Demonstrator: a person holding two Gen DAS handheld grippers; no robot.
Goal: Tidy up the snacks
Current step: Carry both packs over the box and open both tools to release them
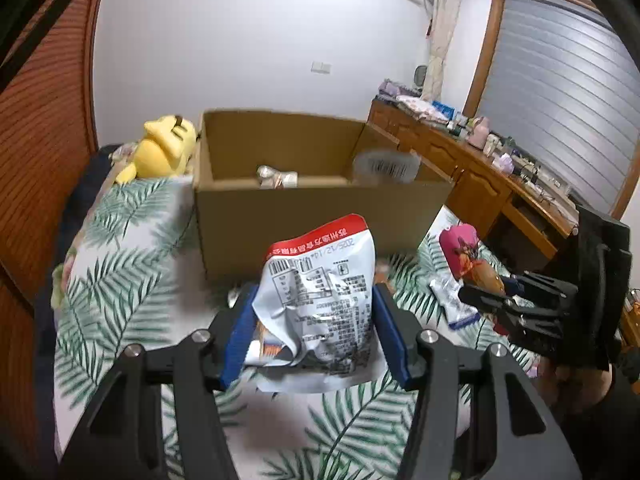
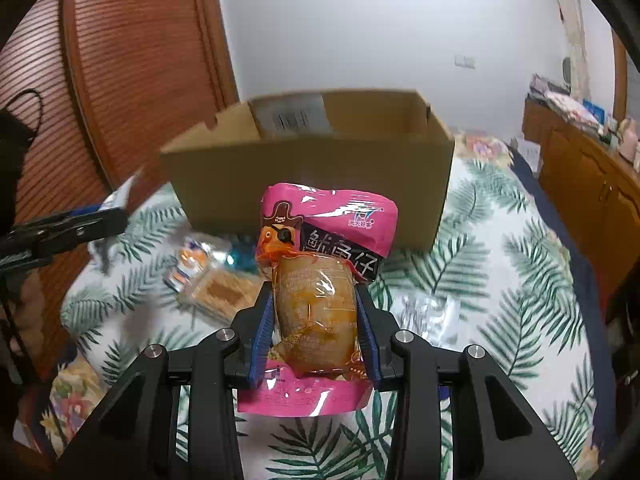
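My left gripper is shut on a crumpled white and red snack packet, held upright above the leaf-print bedspread, in front of an open cardboard box. A few wrapped snacks lie inside the box. My right gripper is shut on a pink squid snack packet, held upright before the same box. The right gripper with its pink packet also shows at the right of the left wrist view. The left gripper's finger shows at the left of the right wrist view.
Loose snack packets lie on the bedspread near the box, and another packet lies under the right gripper. A yellow plush toy sits left of the box. A cluttered wooden desk stands at the right; a wooden door at the left.
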